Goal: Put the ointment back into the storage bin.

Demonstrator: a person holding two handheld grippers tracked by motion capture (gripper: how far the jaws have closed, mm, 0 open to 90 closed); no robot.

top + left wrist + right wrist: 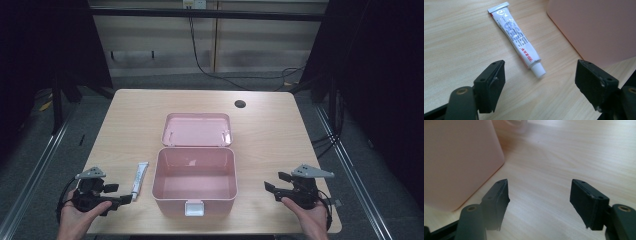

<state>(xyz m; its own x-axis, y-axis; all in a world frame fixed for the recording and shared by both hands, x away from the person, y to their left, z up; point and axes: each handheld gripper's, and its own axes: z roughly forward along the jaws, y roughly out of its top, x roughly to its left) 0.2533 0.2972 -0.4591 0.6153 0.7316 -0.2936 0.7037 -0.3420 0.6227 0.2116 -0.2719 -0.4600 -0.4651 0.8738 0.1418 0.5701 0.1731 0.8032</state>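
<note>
Wooden table (125, 115): tube (139, 178) lengthwise, cap nearest left tongs (121, 194); both tongs released.

White ointment tube ahead of the left gripper

The small white squeeze tube with grey and red print (517, 37) lies flat on the table, white cap end toward the left gripper (540, 85) and just beyond its parted jaws, crimped end farthest away, body slanted slightly.
</note>
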